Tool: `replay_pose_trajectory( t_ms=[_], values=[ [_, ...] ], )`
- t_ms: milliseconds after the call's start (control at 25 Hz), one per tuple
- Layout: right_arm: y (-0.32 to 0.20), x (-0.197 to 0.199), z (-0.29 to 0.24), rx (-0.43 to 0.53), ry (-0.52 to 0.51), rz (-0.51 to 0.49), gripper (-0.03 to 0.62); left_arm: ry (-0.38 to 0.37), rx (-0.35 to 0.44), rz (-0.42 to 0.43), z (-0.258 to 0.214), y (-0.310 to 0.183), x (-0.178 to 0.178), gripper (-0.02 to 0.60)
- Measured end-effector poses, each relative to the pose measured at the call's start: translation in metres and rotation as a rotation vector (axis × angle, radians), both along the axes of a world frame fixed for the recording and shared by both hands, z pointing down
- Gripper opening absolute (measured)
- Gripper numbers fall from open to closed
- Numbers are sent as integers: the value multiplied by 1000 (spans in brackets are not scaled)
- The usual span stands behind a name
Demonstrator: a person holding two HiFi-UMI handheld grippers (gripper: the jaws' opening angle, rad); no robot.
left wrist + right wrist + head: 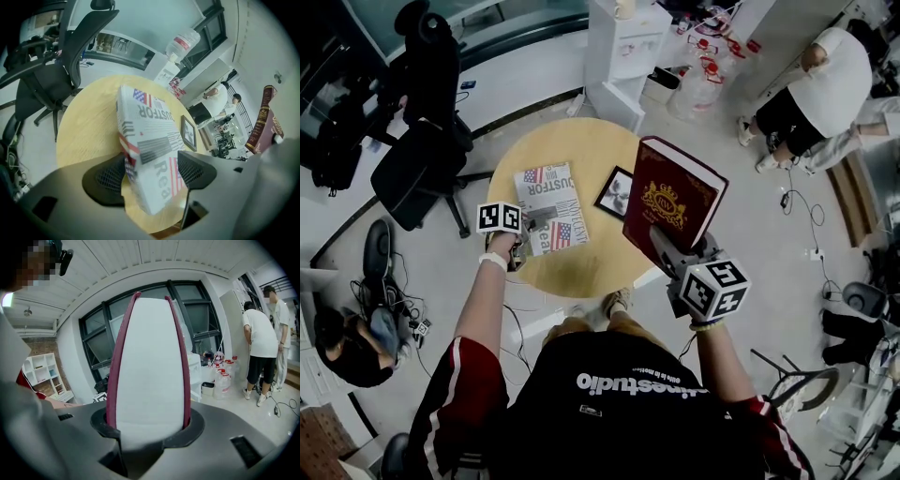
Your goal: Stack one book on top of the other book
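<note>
A white book [549, 206] printed with flags and newsprint lies flat on the round wooden table [581, 267]. My left gripper [528, 236] is at its near end. In the left gripper view the white book [150, 145] lies between the wide-open jaws of that gripper [152, 171], resting on the table [89, 126]; the pads [110, 178] do not squeeze it. My right gripper [670, 251] is shut on a thick dark red book [675, 199] with a gold crest, held tilted in the air over the table's right edge. From the right gripper view [149, 420] I see its white page edge [150, 371] upright between the jaws.
A small black picture frame [615, 192] lies on the table between the two books. A black office chair [417, 169] stands left of the table, a white cabinet [623, 47] behind it. A person [820, 94] bends over at the far right near water bottles [703, 80].
</note>
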State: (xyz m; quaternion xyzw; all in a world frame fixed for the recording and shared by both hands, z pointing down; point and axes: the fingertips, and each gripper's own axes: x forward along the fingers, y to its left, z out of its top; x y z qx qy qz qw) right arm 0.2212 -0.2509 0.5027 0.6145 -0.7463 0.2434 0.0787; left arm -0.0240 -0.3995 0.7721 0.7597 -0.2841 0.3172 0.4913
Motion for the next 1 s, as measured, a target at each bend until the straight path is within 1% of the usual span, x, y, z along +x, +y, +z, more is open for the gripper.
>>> replay_pose_trajectory(
  t_ms=[200,360,680,920,1000],
  values=[
    [2,-8,-1,2,3,-9,229,10,25,-5,-5,-1,-4,348],
    [0,-14,-2,5,11,-17,229,44,65,-16,-17,-3,-4,348],
    [-2,-29,-10,24,18,-29,229,105,199,-27,-66,-2,-11,348],
    [-5,-44,-20,50,26,-45,228,137,330,-20,-109,2,-16,347],
    [-5,-48,-23,58,29,-47,229,132,373,-16,-122,4,-19,342]
  ],
)
